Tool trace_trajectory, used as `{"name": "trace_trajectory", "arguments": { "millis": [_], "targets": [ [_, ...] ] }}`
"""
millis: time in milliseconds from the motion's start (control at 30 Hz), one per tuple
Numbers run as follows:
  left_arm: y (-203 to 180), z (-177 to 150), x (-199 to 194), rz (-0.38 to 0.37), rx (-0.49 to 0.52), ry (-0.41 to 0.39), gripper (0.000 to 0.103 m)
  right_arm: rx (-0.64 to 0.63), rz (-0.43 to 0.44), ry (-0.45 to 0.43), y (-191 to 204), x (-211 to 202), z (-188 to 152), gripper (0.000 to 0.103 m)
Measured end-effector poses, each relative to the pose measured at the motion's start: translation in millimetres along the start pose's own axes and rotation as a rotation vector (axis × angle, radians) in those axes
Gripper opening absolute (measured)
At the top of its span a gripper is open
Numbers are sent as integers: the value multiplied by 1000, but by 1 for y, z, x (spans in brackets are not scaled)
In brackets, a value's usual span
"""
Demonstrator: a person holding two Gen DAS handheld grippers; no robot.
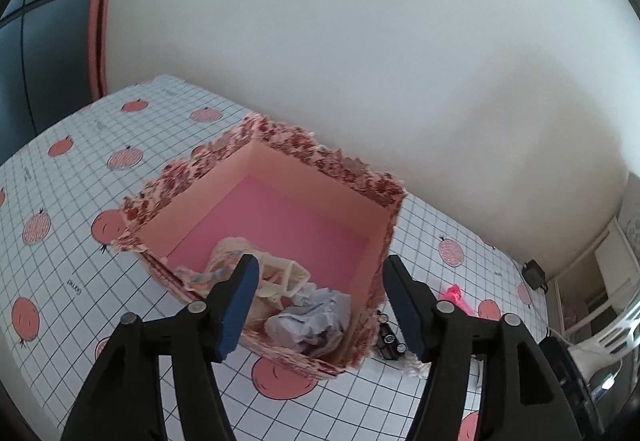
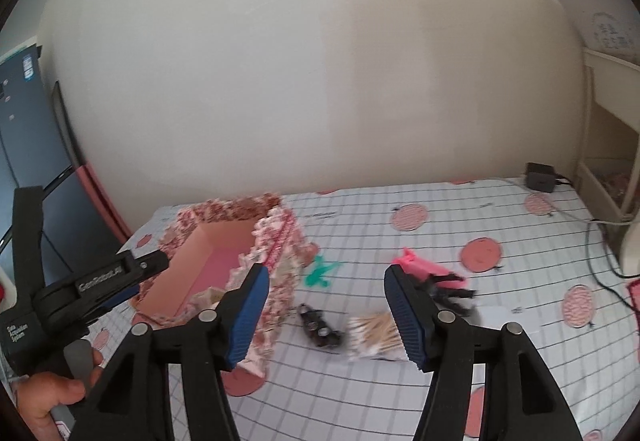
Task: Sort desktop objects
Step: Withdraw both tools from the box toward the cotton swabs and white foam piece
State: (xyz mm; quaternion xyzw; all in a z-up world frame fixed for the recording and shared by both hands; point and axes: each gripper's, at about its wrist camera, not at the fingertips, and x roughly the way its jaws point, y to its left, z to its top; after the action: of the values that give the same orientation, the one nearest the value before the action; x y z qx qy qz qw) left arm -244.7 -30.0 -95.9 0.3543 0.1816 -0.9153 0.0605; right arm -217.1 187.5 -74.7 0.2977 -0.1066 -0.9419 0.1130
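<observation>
Your left gripper [image 1: 320, 305] hangs tilted down over the near corner of the floral box [image 1: 384, 209], jaws wide and empty; crumpled paper [image 1: 316, 317] and a cream plastic piece [image 1: 286, 273] already sit in that corner, so sorted items collect there. Your right gripper [image 2: 326, 311] is also wide with nothing between the pads, angled down over the loose worktop [image 2: 400, 393] items: cotton swabs [image 2: 374, 331], a small dark toy car [image 2: 320, 329], a pink clip [image 2: 424, 267]. Likely next pick, the swabs lie nearest; a green piece [image 2: 322, 271] lies farther, beside the box.

Gridded tablecloth [image 2: 400, 381] under floral box [image 2: 280, 281]
</observation>
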Motion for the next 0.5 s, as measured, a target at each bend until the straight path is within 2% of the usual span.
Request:
{"name": "trace_trajectory", "arguments": {
  "millis": [67,500],
  "targets": [
    [-7,-2,0,-7,19,-5,76,14,-17,-4,-9,-3,2,66],
    [-44,-17,1,-48,116,-5,80,41,-75,-13,-55,-21,9,73]
  ]
}}
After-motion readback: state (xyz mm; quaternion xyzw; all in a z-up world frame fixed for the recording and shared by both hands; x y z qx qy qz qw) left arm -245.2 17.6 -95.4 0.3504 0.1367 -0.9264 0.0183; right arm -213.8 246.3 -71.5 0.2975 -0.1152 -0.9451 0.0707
